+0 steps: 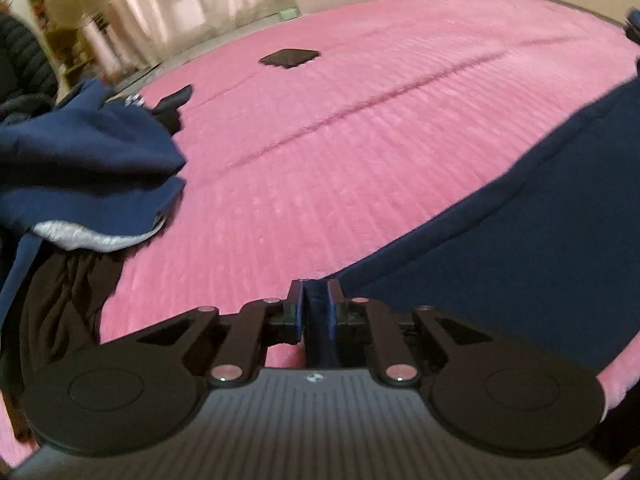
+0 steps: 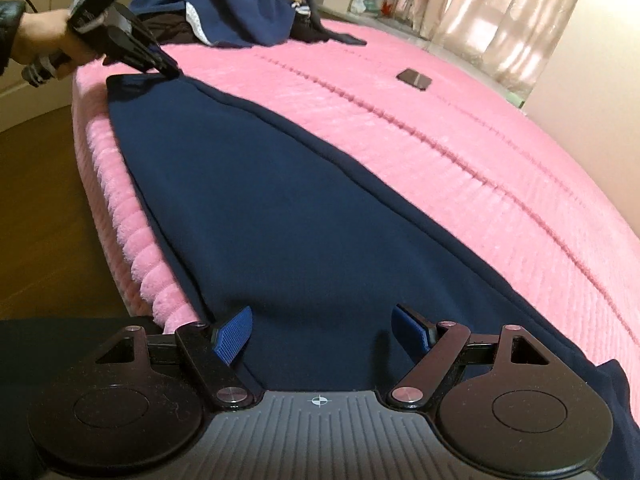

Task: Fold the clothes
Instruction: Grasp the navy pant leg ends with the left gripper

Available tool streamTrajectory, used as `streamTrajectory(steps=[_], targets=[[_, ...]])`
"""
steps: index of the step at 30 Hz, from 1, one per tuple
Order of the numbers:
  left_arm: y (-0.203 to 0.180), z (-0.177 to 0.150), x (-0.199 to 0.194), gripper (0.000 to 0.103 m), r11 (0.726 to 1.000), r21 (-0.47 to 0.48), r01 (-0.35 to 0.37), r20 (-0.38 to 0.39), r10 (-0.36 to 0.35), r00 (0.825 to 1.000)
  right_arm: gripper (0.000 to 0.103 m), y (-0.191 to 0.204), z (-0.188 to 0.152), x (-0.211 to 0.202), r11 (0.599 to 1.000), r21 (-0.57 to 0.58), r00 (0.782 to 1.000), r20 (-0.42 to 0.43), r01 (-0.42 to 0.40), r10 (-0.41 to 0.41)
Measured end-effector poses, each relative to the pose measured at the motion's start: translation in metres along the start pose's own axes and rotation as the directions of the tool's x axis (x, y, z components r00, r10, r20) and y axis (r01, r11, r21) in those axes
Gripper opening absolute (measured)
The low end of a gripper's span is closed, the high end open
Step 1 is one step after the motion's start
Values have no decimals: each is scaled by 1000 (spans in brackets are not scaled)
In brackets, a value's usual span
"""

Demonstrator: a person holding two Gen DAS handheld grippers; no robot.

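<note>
A long navy garment (image 2: 288, 208) lies flat along the near edge of the pink bed cover (image 2: 460, 128). In the left wrist view it fills the right side (image 1: 520, 248), and a fold of its corner stands between the pads of my left gripper (image 1: 316, 304), which is shut on it. The right wrist view shows that same left gripper (image 2: 168, 70), held by a hand, pinching the garment's far end. My right gripper (image 2: 322, 330) hovers over the garment's near end with its blue pads (image 2: 234, 334) wide apart and nothing gripped.
A heap of navy, grey and black clothes (image 1: 80, 152) lies at the bed's end, also seen beyond the left gripper (image 2: 240, 4). A flat black object (image 1: 290, 57) rests mid-bed. The bed edge drops to a wooden floor (image 2: 36, 200). Curtains (image 2: 500, 12) hang behind.
</note>
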State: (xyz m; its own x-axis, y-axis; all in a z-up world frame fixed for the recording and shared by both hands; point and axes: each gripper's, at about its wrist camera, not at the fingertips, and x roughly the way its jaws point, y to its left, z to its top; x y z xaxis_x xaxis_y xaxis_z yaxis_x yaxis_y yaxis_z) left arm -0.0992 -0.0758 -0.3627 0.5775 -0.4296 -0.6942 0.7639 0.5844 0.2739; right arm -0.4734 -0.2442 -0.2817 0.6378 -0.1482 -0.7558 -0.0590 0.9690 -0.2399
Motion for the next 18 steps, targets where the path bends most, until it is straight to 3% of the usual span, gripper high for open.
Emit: streamTrajectory(steps=[2, 6, 9, 15, 18], targets=[[0, -5, -9, 24, 999, -5, -41, -1, 41, 999, 80, -2, 0, 3, 1000, 20, 1000, -27, -3, 4], [-14, -15, -38, 22, 989, 25, -149, 27, 148, 989, 82, -5, -2, 2, 998, 61, 998, -60, 3, 0], [-40, -26, -67, 23, 986, 70, -149, 82, 143, 986, 83, -5, -4, 1, 996, 88, 998, -68, 8, -2], [-65, -46, -57, 23, 996, 38, -85, 16, 85, 996, 84, -2, -6, -1, 997, 78, 997, -75, 21, -16], [-69, -53, -50, 21, 997, 12, -82, 9, 82, 997, 93, -1, -8, 0, 998, 67, 995, -94, 23, -17]])
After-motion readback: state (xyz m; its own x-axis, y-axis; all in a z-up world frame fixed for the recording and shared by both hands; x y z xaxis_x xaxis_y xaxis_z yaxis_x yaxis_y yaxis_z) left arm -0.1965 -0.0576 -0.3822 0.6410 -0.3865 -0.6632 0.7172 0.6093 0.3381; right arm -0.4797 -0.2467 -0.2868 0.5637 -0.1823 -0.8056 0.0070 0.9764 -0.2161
